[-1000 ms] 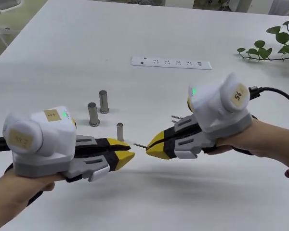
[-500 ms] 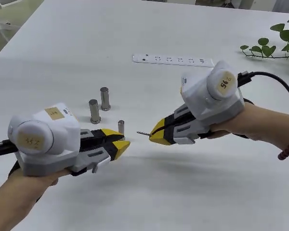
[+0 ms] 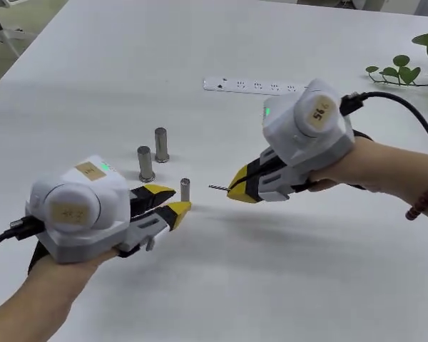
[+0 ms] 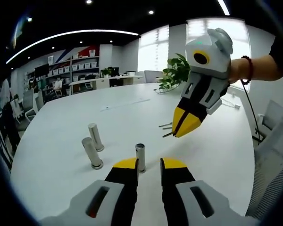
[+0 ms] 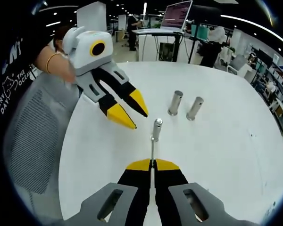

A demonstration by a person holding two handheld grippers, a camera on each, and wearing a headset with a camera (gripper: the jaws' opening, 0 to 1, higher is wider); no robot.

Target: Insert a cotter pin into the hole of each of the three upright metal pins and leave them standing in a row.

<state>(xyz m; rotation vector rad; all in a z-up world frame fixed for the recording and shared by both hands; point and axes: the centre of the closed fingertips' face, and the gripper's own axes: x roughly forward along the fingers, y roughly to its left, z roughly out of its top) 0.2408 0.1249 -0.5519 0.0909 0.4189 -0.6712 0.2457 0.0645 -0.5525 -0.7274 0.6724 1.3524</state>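
Now my right gripper (image 3: 232, 192) pinches the cotter pin (image 3: 217, 188), lying level, tip aimed at the nearest upright pin (image 3: 185, 189) just beyond; my left gripper (image 3: 180, 199), jaws parted, sits beside that pin.

Three grey metal pins stand upright on the white table. The small pin (image 3: 185, 189) is short, slim and plain. Just beyond it and to its left stand the two tall pins, each thicker and with a flared foot: the near tall pin (image 3: 145, 163) and, close behind that one, the far tall pin (image 3: 161, 144). None of the three touch.

A thin wire cotter pin (image 3: 218, 188) is clamped in the right gripper (image 3: 232, 191). It sticks out about level, to the right of the small pin, with its tip aimed at that pin and stopping short of it. In the left gripper view, spare cotter pins (image 4: 164, 125) lie flat further right of the small pin; their number is unclear.
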